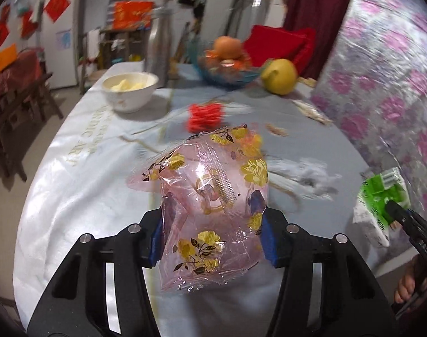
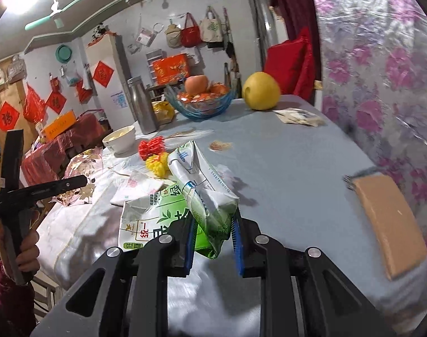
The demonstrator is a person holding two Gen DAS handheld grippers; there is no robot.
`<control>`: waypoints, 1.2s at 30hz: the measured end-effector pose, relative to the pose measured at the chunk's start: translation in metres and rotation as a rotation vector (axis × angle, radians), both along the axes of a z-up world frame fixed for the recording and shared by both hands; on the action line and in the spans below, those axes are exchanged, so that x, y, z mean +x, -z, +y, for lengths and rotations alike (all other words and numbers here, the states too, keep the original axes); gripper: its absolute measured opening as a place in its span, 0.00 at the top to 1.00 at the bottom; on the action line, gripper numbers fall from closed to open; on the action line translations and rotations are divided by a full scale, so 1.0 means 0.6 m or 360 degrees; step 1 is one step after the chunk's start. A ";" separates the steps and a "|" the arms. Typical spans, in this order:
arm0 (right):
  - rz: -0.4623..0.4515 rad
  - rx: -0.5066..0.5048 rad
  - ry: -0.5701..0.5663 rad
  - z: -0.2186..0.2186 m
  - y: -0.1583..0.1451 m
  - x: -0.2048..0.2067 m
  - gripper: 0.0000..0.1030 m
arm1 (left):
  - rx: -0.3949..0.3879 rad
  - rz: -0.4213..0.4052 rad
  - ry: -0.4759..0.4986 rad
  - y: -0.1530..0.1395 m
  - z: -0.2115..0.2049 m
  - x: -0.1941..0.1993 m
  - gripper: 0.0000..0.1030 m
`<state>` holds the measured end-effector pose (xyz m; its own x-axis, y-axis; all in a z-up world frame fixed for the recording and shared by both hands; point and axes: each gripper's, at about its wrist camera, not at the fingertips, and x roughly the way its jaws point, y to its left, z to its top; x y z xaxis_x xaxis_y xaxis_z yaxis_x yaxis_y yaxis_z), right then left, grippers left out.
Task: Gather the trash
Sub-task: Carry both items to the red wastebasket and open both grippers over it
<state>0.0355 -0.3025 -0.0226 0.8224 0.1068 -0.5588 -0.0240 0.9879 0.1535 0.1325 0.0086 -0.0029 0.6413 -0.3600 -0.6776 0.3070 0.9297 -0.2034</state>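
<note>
A pink see-through wrapper (image 1: 210, 185) printed with yellow flowers hangs above the table, pinched between the blue pads of my left gripper (image 1: 213, 233). The right wrist view shows the same wrapper (image 2: 84, 165) at the left, at the tip of the left gripper (image 2: 70, 182), which a hand holds. My right gripper (image 2: 213, 238) is shut on a crumpled green-and-white drink carton (image 2: 202, 185). From the left wrist view that carton (image 1: 379, 193) is at the right edge, in the right gripper (image 1: 396, 210).
On the blue-grey tablecloth (image 2: 283, 168) are a white bowl (image 1: 130, 90), a steel flask (image 1: 160, 47), a blue glass fruit bowl (image 1: 227, 75), a yellow pomelo (image 1: 279, 75), red knitted pieces (image 1: 205, 115), white paper scraps (image 2: 134, 188) and a flat tan packet (image 2: 390, 224). A floral-covered bulk (image 2: 382, 84) borders the right.
</note>
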 end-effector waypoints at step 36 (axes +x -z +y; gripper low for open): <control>0.0724 -0.0002 0.0640 -0.309 0.277 -0.338 0.49 | 0.0202 0.0069 0.1026 0.047 -0.436 -0.270 0.45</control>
<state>-0.1671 -0.4881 -0.1885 0.4771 -0.1636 -0.8635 0.4189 0.9060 0.0598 -0.0294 -0.2527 -0.0308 0.2949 -0.5785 -0.7605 0.8044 0.5799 -0.1292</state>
